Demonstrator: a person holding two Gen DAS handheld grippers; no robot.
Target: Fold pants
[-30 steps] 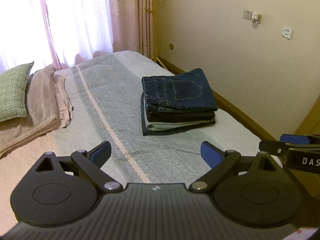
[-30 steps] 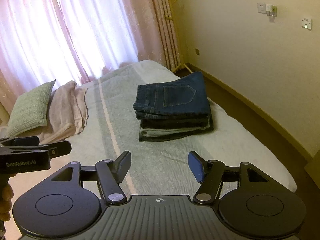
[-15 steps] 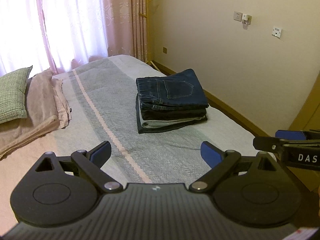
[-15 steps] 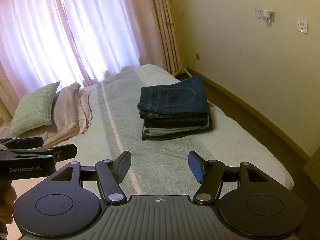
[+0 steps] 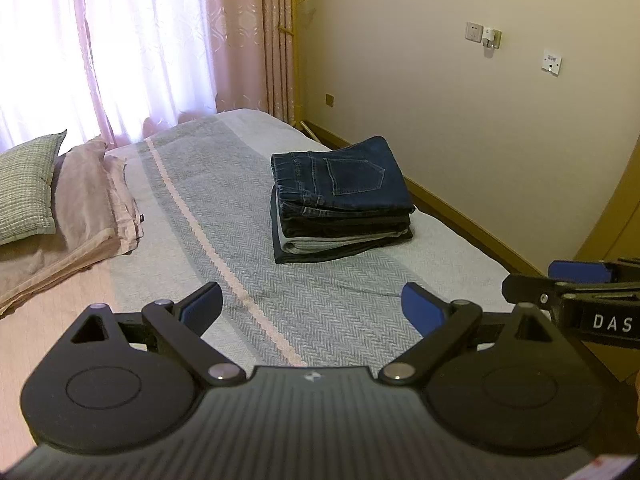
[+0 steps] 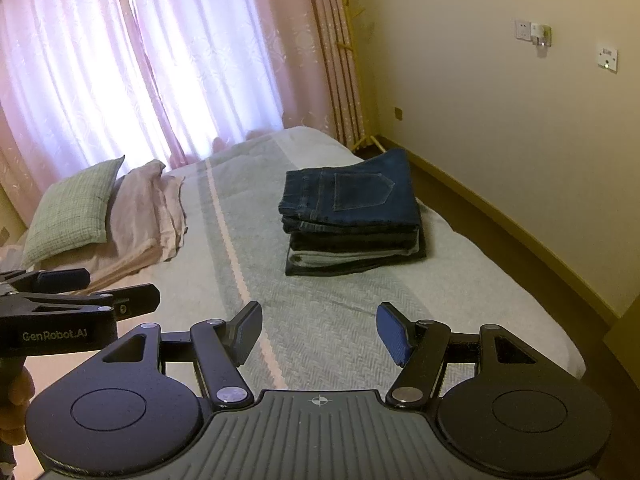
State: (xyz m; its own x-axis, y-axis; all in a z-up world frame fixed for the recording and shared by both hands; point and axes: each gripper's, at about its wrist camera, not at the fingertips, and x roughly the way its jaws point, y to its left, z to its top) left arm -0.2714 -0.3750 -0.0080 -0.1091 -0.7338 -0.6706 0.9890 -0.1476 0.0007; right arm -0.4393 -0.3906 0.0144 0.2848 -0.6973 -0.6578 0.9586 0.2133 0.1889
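Left gripper [image 5: 310,306] and right gripper [image 6: 318,332] hovered tilted down over bed [image 5: 352,300], jaws apart, empty. One stack of folded pants [image 5: 340,200] lay ahead mid-bed; one pillow [image 6: 72,210].

A green checked pillow [image 6: 72,212] leans at the head of the bed [image 6: 352,320], beside a folded pink blanket [image 6: 140,216]. Pink curtains [image 5: 248,36] hang behind. On the cream wall sit a socket with a plug [image 5: 482,34] and a switch [image 5: 551,62].
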